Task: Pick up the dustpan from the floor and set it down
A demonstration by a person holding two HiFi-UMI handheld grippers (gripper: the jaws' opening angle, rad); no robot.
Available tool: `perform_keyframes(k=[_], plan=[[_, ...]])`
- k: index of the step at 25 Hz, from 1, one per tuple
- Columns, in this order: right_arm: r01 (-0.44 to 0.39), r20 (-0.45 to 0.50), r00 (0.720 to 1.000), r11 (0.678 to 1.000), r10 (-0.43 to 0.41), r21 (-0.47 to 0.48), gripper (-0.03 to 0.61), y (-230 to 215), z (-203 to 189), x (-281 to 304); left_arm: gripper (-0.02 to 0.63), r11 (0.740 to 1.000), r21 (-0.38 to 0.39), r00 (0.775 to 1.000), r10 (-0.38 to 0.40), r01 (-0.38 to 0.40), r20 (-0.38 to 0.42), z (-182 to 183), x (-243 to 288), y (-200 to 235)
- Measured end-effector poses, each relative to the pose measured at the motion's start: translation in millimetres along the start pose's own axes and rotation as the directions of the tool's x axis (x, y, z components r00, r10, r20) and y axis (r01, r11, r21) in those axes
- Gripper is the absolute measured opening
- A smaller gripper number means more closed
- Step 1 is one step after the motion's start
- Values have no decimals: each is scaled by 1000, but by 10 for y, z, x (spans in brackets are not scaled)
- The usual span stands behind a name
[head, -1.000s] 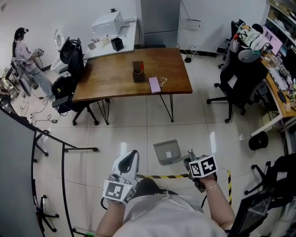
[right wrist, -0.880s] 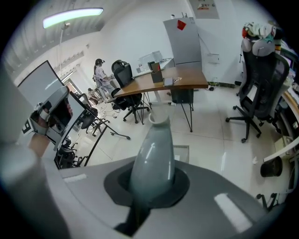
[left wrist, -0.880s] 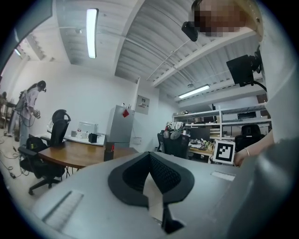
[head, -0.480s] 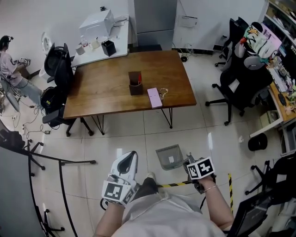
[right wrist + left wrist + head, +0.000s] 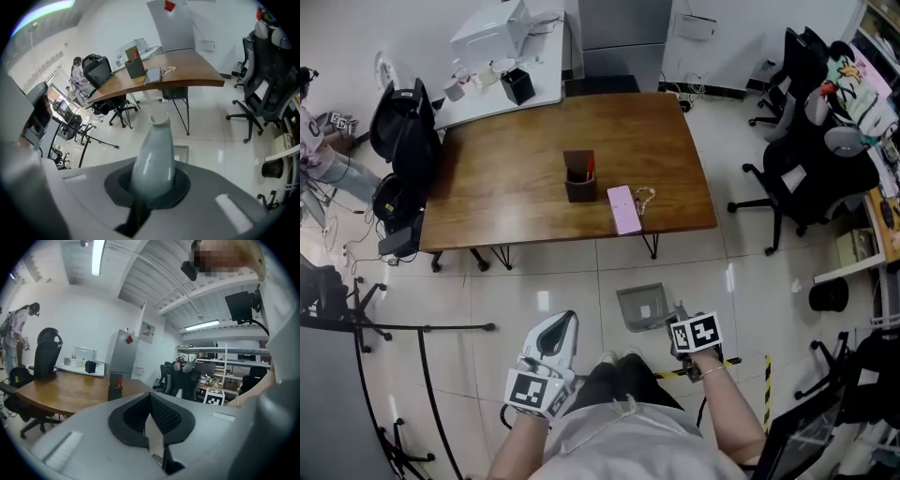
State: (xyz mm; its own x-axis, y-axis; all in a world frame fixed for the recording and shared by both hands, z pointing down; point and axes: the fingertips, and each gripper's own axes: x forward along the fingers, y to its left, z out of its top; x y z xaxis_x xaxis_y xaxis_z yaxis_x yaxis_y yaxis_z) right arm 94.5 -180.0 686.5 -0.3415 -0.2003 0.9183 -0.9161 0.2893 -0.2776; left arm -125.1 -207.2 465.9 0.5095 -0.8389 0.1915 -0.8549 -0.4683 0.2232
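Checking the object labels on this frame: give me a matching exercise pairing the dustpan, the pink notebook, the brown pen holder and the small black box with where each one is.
Things:
1. dustpan
2. pink notebook
3. brown pen holder
4. small black box

Places:
A. middle of the wooden table
B. handle clamped in the right hand-held gripper
C. on the white desk
D. by the wooden table's edge nearest the person

Pairs: 1-B, 2-D, 3-A, 4-C

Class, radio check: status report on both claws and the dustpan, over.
Left claw shut, empty. Right claw shut on dustpan, by its handle. Pan's contact with floor unclear. Wooden table ahead, well apart.
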Motion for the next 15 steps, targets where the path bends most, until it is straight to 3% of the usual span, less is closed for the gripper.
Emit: perform_keyframes(k=[7,15], plan=[[-15,13,1000,1000,15,21,2,-342,288,640,15,1000,8,999,9,-9,-31,-257,288,91],[43,38,998,999,-44,33,2,-624,108,1238,14,999,4,998,34,-34,-53,-675,463,181]])
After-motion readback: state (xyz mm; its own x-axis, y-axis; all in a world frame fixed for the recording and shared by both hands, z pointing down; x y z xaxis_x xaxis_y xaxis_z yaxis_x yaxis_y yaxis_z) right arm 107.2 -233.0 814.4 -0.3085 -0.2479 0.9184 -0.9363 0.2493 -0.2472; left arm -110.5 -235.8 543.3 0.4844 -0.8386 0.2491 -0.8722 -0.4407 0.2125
